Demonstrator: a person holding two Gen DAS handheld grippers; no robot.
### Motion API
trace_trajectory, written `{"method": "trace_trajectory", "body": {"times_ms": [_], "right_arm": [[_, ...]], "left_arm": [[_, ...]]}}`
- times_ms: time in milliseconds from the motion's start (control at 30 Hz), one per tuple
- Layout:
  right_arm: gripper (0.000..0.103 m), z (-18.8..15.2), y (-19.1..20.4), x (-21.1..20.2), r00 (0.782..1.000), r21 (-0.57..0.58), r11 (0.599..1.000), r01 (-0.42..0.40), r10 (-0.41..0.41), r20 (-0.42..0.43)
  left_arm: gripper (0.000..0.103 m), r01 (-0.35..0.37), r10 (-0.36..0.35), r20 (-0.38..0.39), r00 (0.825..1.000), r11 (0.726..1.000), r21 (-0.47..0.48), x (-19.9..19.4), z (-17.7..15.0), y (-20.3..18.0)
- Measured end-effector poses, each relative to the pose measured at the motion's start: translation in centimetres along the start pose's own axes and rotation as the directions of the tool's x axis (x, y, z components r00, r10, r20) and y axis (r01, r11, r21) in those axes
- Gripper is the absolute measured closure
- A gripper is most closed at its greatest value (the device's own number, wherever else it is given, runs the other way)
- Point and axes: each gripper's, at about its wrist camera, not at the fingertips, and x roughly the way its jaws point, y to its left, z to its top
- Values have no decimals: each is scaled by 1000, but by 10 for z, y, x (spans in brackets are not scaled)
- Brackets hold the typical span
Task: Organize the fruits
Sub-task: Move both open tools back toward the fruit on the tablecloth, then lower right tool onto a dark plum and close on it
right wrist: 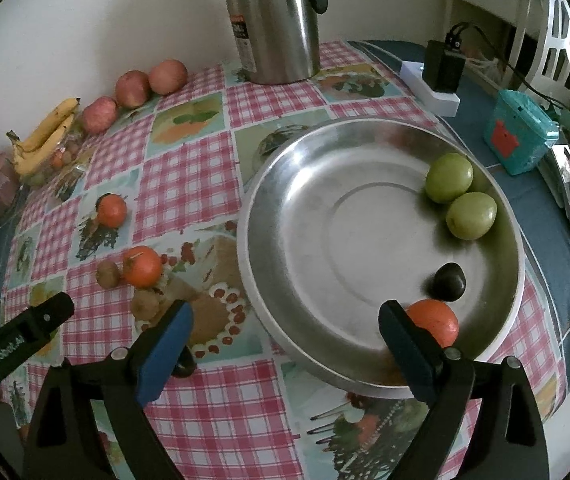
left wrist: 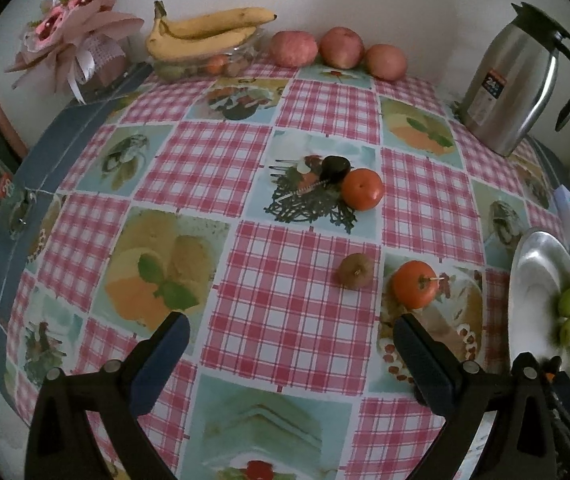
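A round metal plate (right wrist: 345, 240) holds two green fruits (right wrist: 448, 178), a small dark fruit (right wrist: 449, 282) and an orange (right wrist: 435, 322). My right gripper (right wrist: 285, 340) hangs open over the plate's near rim. Nothing is between its fingers, and the orange lies just outside the right finger (right wrist: 405, 344). On the tablecloth lie two oranges (left wrist: 363, 189) (left wrist: 415, 283), a brown fruit (left wrist: 356, 271) and a dark fruit (left wrist: 335, 166). Open and empty, my left gripper (left wrist: 291, 344) hovers just short of the nearer orange. The plate (left wrist: 537, 272) shows at the right edge of the left wrist view.
Bananas (left wrist: 205, 34) over a clear bowl and three apples (left wrist: 341, 47) line the back wall. A steel thermos jug (right wrist: 273, 20) stands behind the plate, a wrapped bouquet (left wrist: 73, 40) at back left. A power strip (right wrist: 431, 88) and a teal box (right wrist: 519, 132) sit right of the plate.
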Motion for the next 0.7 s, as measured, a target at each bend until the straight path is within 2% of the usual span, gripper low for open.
{"method": "trace_trajectory", "body": {"times_ms": [300,433,500,700], "right_arm": [[8,-5,10,-7,1000,-7,1000,-17,17,12],[8,-8,14,-6,1000,-18,999,-30,30,4],[8,-8,19,-7,1000,-38,999,-19,19,12],[8,-9,30,-15,997,-69,996,-57,61,52]], "left_arm": [[0,2,-3,6,1000,999,48,-4,-2,0],[0,8,-9,11,1000,1000,20,-7,-2,9],[0,12,-12,19,1000,1000,-2,-9,-2,14],[0,27,-26,18,999,999,-47,-12,-2,25]]}}
